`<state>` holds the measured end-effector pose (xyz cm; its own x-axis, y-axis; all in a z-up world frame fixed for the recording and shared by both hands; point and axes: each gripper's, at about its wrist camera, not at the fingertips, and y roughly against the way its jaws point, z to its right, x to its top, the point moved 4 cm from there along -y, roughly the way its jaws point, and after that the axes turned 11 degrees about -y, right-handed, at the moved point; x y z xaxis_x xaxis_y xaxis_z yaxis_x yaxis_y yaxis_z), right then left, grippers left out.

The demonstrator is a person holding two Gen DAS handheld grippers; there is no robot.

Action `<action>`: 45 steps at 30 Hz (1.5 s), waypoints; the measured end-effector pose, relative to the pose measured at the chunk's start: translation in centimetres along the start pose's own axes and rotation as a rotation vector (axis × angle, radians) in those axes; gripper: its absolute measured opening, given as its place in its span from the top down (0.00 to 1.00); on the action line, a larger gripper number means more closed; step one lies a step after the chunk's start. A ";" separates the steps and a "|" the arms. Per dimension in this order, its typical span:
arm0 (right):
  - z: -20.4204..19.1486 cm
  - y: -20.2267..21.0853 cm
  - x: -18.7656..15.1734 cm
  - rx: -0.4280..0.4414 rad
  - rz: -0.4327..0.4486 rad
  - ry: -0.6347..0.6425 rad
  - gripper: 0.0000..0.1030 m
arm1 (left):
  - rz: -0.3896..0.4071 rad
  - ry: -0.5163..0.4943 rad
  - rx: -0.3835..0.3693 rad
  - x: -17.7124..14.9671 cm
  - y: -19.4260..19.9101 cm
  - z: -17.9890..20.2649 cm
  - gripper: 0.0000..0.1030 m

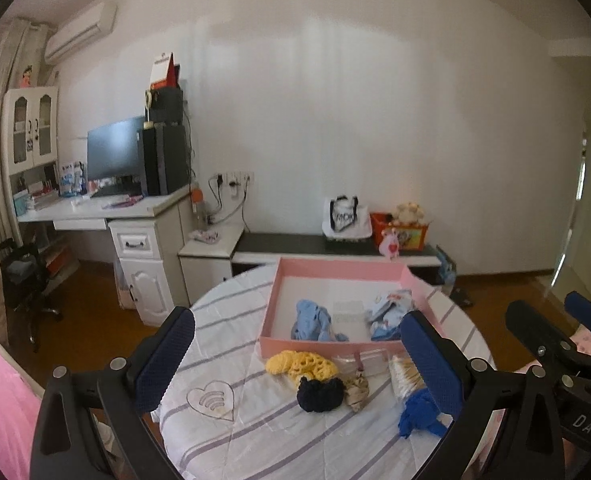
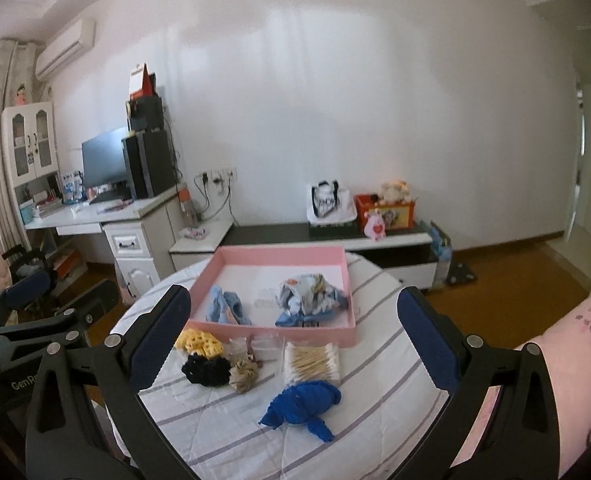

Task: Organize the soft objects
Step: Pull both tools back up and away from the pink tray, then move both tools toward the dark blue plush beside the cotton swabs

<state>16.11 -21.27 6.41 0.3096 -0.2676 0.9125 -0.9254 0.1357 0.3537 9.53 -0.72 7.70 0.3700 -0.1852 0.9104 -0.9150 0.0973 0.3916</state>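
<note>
A crumpled royal-blue cloth (image 2: pixel 301 404) lay near the front edge of the round striped-cloth table (image 2: pixel 375 420), just ahead of and between the wide-open, empty fingers of the right gripper (image 2: pixel 295 344). Behind it sat a clear pack of cotton swabs (image 2: pixel 311 362), a black scrunchie (image 2: pixel 205 370), a beige scrunchie (image 2: pixel 244 374) and a yellow crocheted piece (image 2: pixel 199 342). A shallow pink cardboard box (image 2: pixel 271 254) at the far edge held pale-blue garments (image 2: pixel 225 306). The left gripper (image 1: pixel 295 364) hovered level, also wide open and empty.

Matt pink cardboard box (image 2: pixel 271 330), striped cotton tablecloth (image 2: pixel 375 400), crocheted yellow scrunchie (image 2: pixel 199 342).
</note>
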 end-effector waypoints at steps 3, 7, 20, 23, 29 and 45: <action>-0.4 1.3 0.5 -0.001 0.039 0.007 0.00 | 0.026 0.008 0.006 0.0 0.6 0.1 0.01; -0.7 2.7 0.9 -0.003 0.084 0.019 0.00 | 0.056 0.011 0.012 -0.2 1.8 0.3 0.01; -0.9 5.1 1.4 -0.008 0.153 0.034 0.00 | 0.112 0.006 0.049 -1.0 2.9 1.3 0.02; -0.9 5.2 1.3 -0.008 0.153 0.033 0.00 | 0.115 0.003 0.055 -1.2 2.7 1.7 0.02; -0.9 5.2 1.3 -0.010 0.155 0.033 0.00 | 0.111 0.003 0.056 -1.4 2.2 1.9 0.02; -0.8 5.1 1.2 -0.018 0.137 0.031 0.00 | 0.098 0.002 0.057 -1.7 1.5 2.0 0.02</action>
<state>11.93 -20.16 9.49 0.1874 -0.2161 0.9582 -0.9556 0.1857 0.2288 7.22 -2.19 6.47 0.2783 -0.1758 0.9443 -0.9545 0.0589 0.2923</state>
